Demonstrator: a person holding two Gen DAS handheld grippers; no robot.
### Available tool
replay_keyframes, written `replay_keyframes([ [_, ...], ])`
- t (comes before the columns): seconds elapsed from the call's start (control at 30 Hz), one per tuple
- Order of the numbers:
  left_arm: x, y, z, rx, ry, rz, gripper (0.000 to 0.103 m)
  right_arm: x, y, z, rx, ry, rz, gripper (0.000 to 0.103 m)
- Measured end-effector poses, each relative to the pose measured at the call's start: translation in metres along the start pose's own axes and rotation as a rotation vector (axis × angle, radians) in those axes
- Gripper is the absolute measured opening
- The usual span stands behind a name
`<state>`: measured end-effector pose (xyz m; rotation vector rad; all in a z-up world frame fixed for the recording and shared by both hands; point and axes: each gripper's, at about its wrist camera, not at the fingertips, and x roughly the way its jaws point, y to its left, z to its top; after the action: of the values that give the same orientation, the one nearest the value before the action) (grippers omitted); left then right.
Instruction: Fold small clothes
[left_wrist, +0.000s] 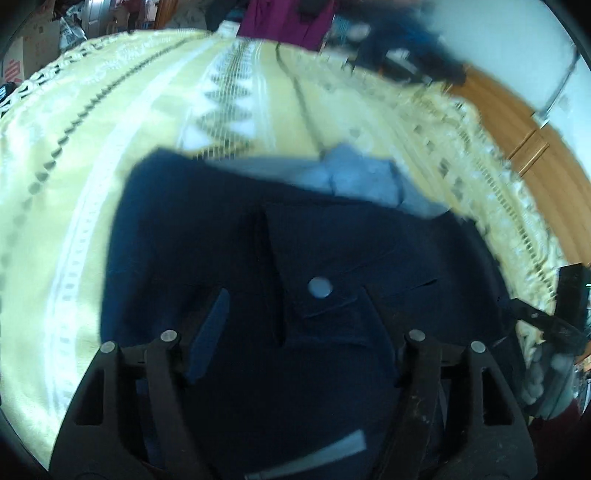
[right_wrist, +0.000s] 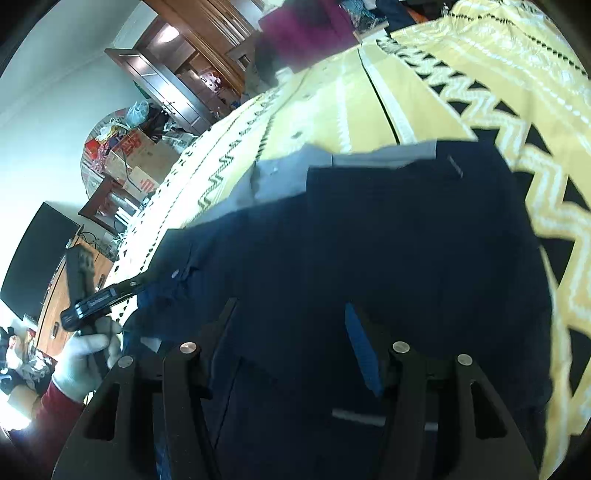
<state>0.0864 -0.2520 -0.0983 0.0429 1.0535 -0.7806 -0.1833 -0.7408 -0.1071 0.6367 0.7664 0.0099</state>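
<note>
Dark navy shorts (left_wrist: 332, 251) with a grey lining at the waistband (left_wrist: 351, 173) and a flap pocket with a round button (left_wrist: 320, 287) lie on the yellow patterned tablecloth (left_wrist: 92, 155). My left gripper (left_wrist: 291, 306) hovers just above the shorts with jaws wide apart, nothing between them. In the right wrist view the same shorts (right_wrist: 388, 240) fill the middle, and my right gripper (right_wrist: 291, 314) is open above them. The left gripper (right_wrist: 107, 295) also shows there at the shorts' left edge, its tips at the cloth.
The tablecloth (right_wrist: 424, 81) covers the table, whose edge runs along the left in the right wrist view. A person in a maroon top (right_wrist: 306, 26) stands at the far side. Cardboard boxes (right_wrist: 140, 151), wooden cabinets (right_wrist: 184, 77) and a dark screen (right_wrist: 37, 258) stand beyond.
</note>
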Motion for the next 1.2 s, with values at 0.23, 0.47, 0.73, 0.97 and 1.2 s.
replay_keyframes([
  [0.23, -0.001, -0.021, -0.002, 0.086, -0.011, -0.002, 0.002, 0.006, 0.007, 0.006, -0.03, -0.001, -0.004, 0.062],
  [0.47, -0.019, 0.016, -0.013, 0.019, -0.037, 0.006, 0.003, 0.012, 0.013, 0.038, -0.078, -0.05, -0.017, 0.053],
  [0.73, -0.033, 0.042, -0.024, -0.101, -0.076, 0.002, 0.022, 0.075, 0.005, 0.047, -0.163, 0.081, -0.189, 0.046],
  [0.97, -0.056, -0.031, -0.007, 0.057, -0.159, -0.164, 0.031, 0.067, 0.059, 0.016, -0.207, 0.057, -0.054, 0.054],
  [1.2, 0.032, -0.04, -0.01, 0.075, 0.056, -0.064, 0.015, 0.088, 0.065, -0.002, -0.229, 0.109, -0.101, 0.047],
])
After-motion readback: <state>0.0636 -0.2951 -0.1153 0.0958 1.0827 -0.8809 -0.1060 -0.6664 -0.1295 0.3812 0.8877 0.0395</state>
